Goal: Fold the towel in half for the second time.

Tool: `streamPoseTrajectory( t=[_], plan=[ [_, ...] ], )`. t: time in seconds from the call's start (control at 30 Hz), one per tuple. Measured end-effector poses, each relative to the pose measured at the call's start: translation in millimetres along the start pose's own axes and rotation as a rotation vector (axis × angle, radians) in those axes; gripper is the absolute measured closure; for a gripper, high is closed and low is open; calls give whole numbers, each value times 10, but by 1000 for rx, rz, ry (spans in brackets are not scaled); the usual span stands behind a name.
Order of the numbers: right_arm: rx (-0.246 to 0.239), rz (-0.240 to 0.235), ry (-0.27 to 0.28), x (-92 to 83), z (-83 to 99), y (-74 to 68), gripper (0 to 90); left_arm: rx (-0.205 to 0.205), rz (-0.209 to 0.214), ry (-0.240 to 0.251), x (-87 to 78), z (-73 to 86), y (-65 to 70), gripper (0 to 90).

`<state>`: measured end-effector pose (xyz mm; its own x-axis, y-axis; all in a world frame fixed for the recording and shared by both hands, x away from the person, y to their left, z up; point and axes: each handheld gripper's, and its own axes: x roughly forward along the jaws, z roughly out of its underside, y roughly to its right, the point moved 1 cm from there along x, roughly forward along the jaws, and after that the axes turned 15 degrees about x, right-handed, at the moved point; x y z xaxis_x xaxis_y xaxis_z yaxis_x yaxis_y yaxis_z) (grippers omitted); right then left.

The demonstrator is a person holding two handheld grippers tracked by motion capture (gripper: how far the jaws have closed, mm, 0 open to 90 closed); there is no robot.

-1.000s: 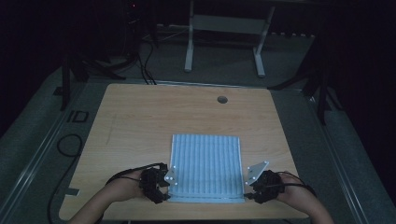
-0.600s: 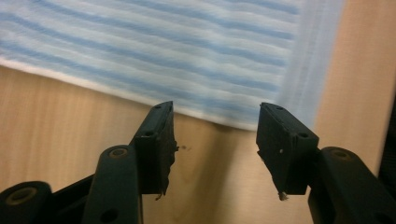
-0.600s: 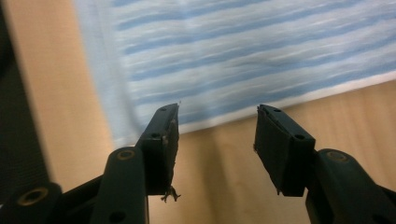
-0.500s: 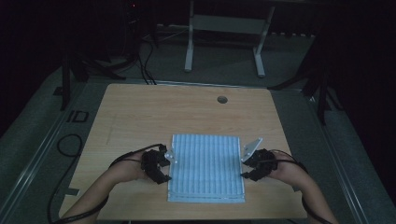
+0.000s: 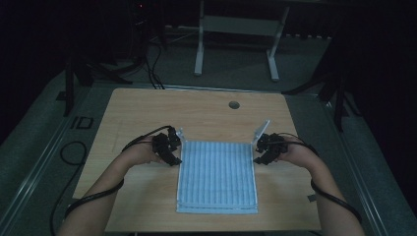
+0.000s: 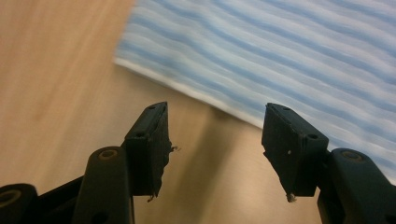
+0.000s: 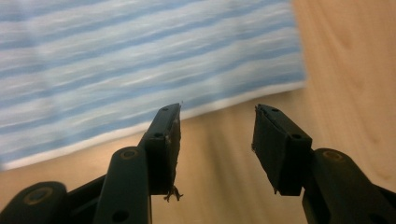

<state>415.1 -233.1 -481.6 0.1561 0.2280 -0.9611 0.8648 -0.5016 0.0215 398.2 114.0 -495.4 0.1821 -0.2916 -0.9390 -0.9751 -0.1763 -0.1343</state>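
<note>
Blue-striped cloth (image 5: 217,174) is lying folded flat near the front of the wooden table (image 5: 147,105), with the left gripper (image 5: 173,146) and right gripper (image 5: 259,146) flanking its far corners. Both are hovering with jaws wide and gripping nothing. If another fold is intended, each should be nosing squarely onto its corner edge, pinching all layers together.

**Bench layout, cloth and both grippers**

Cloth (image 5: 217,176) lies flat on the bench (image 5: 147,113), centred left to right and toward the 6 o'clock edge. Left gripper (image 5: 171,147) sits at the cloth's 10 o'clock corner, just beside its left edge. Right gripper (image 5: 260,150) sits at the 2 o'clock corner, just beside the right edge. Round hole (image 5: 234,104) in the bench lies at 12 o'clock from the cloth, well apart, near the far edge. Forearms come in from 6 o'clock, flanking the cloth. In each gripper view the cloth's edge lies just beyond the spread fingers (image 6: 149,140), over bare bench.
</note>
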Motion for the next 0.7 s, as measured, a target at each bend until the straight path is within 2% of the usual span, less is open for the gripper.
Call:
streamPoseTrajectory(
  t=[0.07, 0.1, 0.13, 0.17, 0.2, 0.3, 0.33, 0.4, 0.47, 0.53, 0.63, 0.7],
  plan=[
    [16, 16, -11, 49, -97, 139, 525, -12, -14, -26, 63, -31, -134, 421],
    [16, 16, -11, 49, -97, 139, 525, -12, -14, -26, 63, -31, -134, 421],
    [32, 24, -16, 74, -167, 229, 527, -21, -13, -28, 79, -42, -179, 421],
    [32, 24, -16, 74, -167, 229, 527, -29, -15, -26, 93, -54, -224, 421],
    [46, 30, -10, 85, -239, 301, 538, -34, -26, -32, 110, -69, -270, 422],
    [68, 45, 1, 93, -307, 374, 539, -49, -46, -64, 155, -128, -377, 422],
    [86, 42, 9, 100, -336, 414, 543, -60, -48, -68, 168, -151, -403, 422],
    [107, 42, 33, 130, -381, 472, 548, -55, -58, -66, 189, -198, -445, 422],
    [112, 35, 12, 216, -436, 499, 564, -61, -45, -55, 220, -239, -474, 422],
    [110, 27, -4, 249, -455, 496, 568, -55, -53, -61, 263, -269, -508, 422],
    [90, 19, -46, 338, -510, 456, 594, -71, -53, -57, 348, -274, -561, 422],
    [71, 43, -68, 394, -541, 432, 639, -84, -46, -83, 424, -262, -582, 425]
  ],
)
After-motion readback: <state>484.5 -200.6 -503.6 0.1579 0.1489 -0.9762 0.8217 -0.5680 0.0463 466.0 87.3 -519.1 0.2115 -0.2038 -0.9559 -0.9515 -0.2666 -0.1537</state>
